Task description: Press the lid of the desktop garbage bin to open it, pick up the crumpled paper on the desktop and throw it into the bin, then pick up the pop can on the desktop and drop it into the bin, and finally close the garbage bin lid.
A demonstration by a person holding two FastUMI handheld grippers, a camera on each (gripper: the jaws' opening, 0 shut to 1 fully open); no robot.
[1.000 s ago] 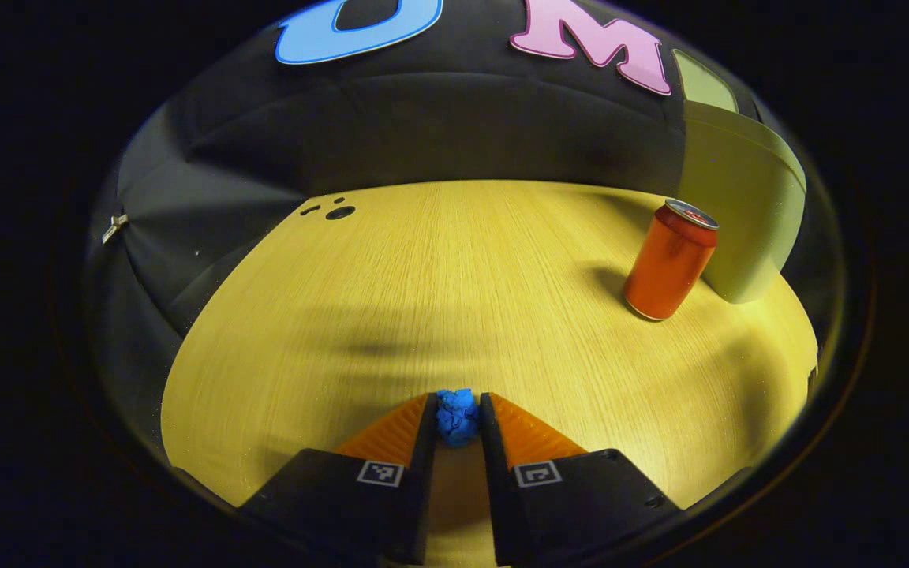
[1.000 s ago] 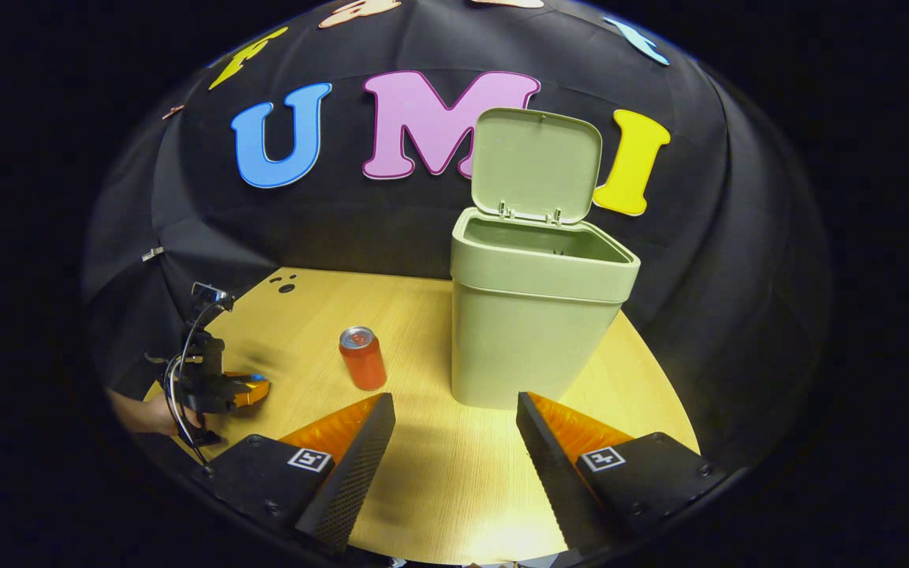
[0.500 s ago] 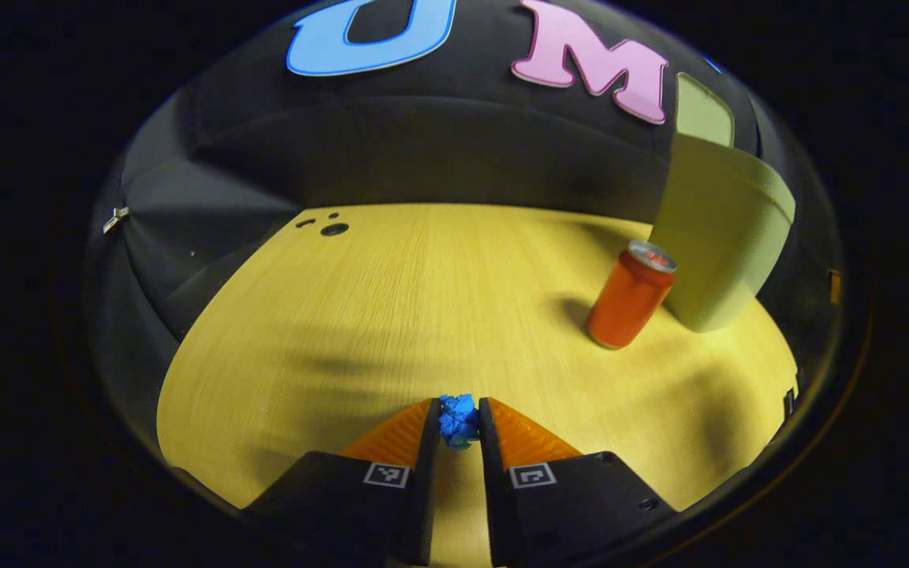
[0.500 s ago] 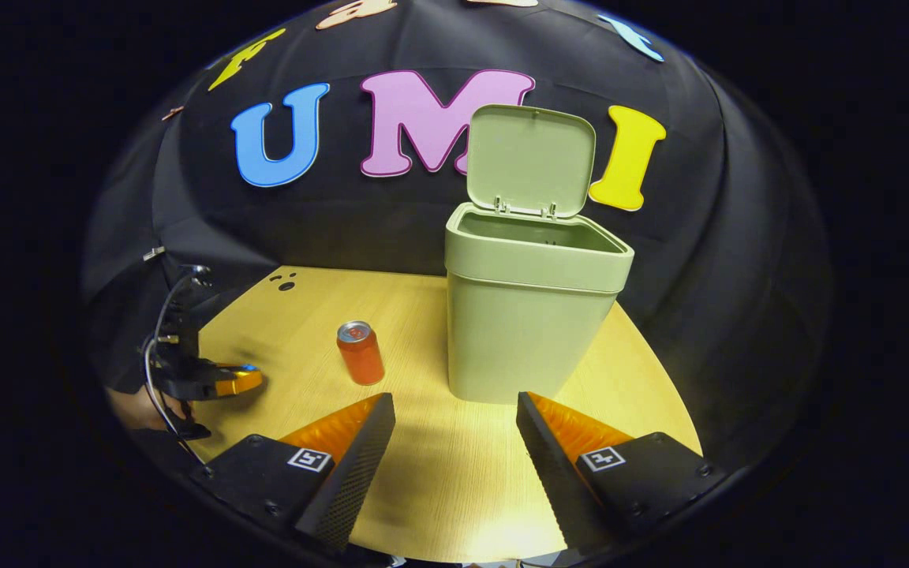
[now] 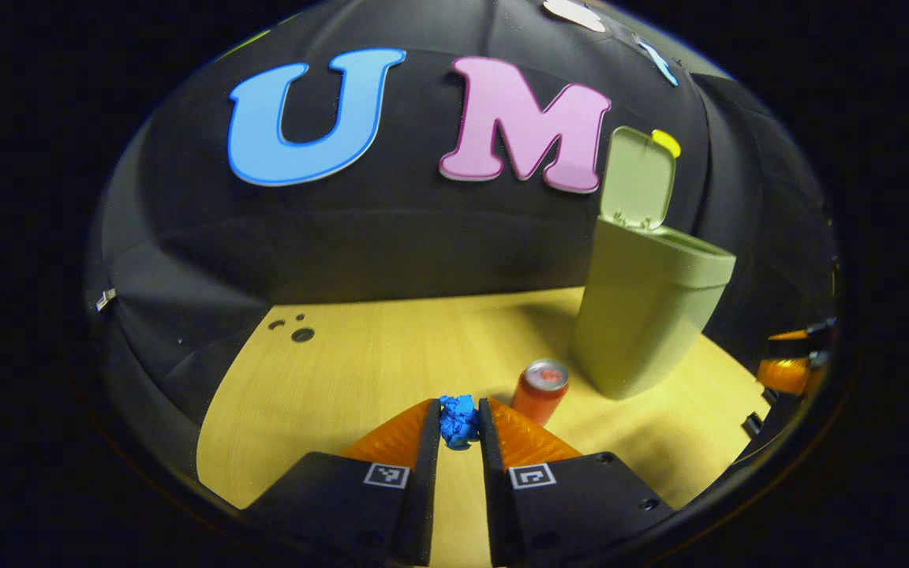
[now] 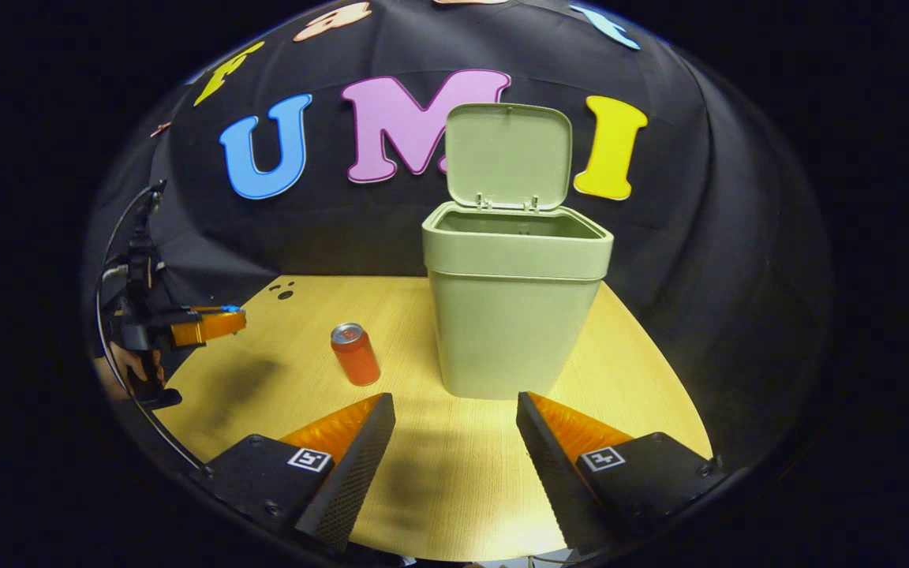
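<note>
Above table (image 6: 454,473) | left hand-held gripper (image 5: 458,418) clamps crumpled paper (image 5: 458,420) | right hand-held gripper (image 6: 454,410) wide | bin (image 6: 514,315) lid (image 6: 508,154) up

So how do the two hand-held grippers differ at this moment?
The left hand-held gripper is shut on the blue crumpled paper; the right hand-held gripper is open and holds nothing. In the right gripper view the left one hangs above the table, off to the side of the pop can, while the right one points at the open bin. Both face the bin.
</note>
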